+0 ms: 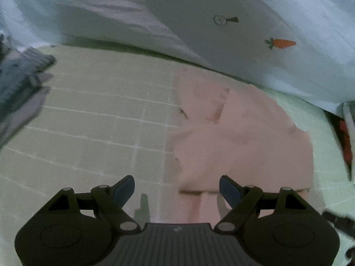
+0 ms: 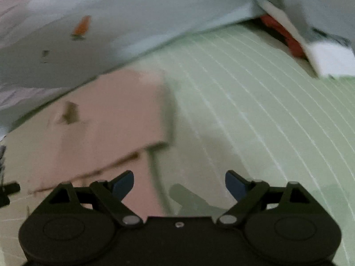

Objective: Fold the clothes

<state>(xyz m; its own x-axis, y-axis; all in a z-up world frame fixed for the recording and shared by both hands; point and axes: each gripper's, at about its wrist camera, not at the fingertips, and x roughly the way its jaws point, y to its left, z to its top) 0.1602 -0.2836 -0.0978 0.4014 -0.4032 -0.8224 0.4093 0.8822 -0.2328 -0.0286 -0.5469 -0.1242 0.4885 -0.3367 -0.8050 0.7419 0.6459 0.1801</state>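
The pink garment (image 1: 239, 137) lies flat with straight folded edges mid-frame on the green bed (image 1: 93, 115). Both claws, left (image 1: 176, 188) and right (image 2: 179, 184), gape, released and holding nothing, low in frame. This fits either a mid-fold pause or a finished fold. The bed is bare at right; pale bedding (image 1: 244, 22) bounds the top.

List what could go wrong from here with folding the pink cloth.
1. Both the left hand-held gripper and the right hand-held gripper are open and empty, so the pink cloth could shift or unfold before it is gripped.
2. The pale carrot-print garment lies right along its far edge; a grab there might catch both.
3. Both views are blurred, so closing now may miss the edge and pinch only the green mat.
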